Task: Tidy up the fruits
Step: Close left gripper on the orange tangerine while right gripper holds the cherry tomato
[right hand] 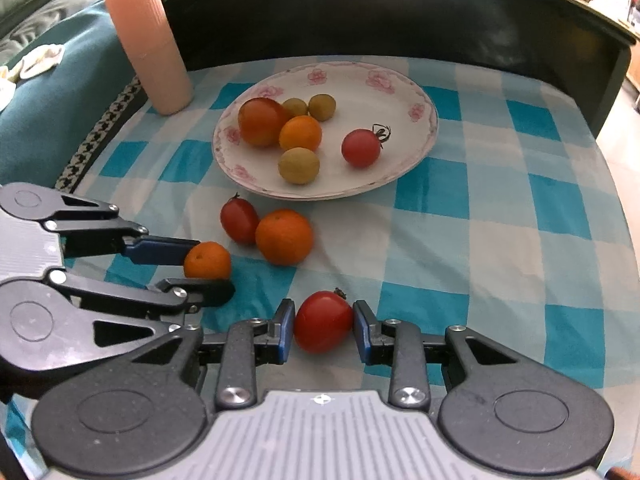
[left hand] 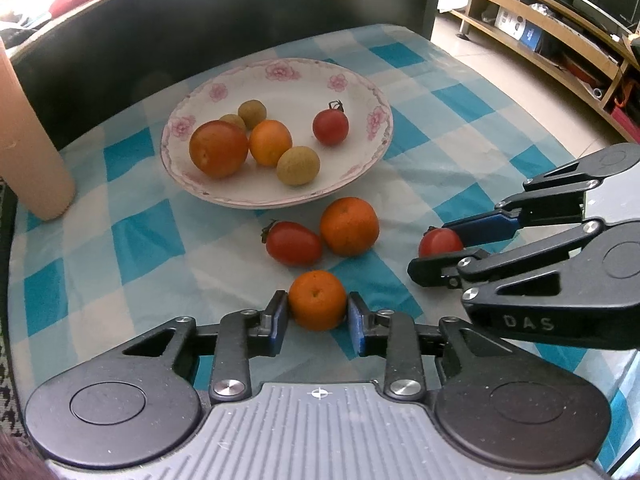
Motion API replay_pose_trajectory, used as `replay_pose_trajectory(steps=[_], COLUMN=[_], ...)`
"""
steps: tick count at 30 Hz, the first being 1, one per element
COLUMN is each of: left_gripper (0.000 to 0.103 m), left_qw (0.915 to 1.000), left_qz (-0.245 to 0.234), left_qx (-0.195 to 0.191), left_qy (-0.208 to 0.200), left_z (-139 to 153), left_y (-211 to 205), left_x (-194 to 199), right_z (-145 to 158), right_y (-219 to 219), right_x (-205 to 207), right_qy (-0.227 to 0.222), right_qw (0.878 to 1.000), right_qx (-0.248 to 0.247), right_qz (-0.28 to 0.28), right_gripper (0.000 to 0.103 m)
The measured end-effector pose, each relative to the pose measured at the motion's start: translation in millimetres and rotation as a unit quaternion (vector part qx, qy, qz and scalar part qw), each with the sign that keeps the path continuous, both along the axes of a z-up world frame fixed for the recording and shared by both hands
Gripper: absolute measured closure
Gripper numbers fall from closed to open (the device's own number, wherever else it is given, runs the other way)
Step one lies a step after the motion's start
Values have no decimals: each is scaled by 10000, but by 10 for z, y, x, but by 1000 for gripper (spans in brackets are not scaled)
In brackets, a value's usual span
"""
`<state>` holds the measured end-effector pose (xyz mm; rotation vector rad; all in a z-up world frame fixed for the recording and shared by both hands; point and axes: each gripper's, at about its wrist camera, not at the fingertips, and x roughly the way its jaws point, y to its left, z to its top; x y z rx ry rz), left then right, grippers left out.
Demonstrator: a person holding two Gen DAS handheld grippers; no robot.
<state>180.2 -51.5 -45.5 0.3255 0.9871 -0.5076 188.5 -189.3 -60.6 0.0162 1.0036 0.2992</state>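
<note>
- The left gripper (left hand: pixel 318 316), low centre of the left wrist view, has its fingers (left hand: pixel 277 317) pressed on both sides of a small orange (left hand: pixel 317 300), gripping it just above the checked cloth (left hand: pixel 132 240) of the worktop.
- The right gripper (right hand: pixel 324 330), low centre of its own view, has its fingers (right hand: pixel 285 330) closed on a red tomato (right hand: pixel 323 327).
- The two grippers sit near each other; lifting both at once could make them collide.
- Beyond, mid-frame, a larger orange (left hand: pixel 349 226) and an oval tomato (left hand: pixel 293 243) lie touching, just in front of the plate (left hand: pixel 280 76).
- The plate holds six fruits clustered left; a dropped round fruit could knock them or roll off the shallow rim.
- Squeezing hard could split the tomato.
</note>
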Motion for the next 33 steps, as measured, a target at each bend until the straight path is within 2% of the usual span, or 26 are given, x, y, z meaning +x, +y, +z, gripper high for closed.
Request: replay_pose_trajectory(steps=[14,18,33], left_gripper=[61,64,65], left_qw=[9999,9999,9999], left_qz=[-47,-73,8], left_qx=[103,106,122], left_qy=[-25,-24,-97], left_z=[-52,-48,33], left_y=[-16,-18,17], left_x=[-17,-29,-39], right_z=[-23,-19,111], right_y=[13,31,109], right_x=[9,8,-47], right_qy=[0,0,-129], right_qw=[10000,10000,9997], right_qx=[-1,-37,-136], right_qz=[33,27,179], right_gripper=[55,56,57])
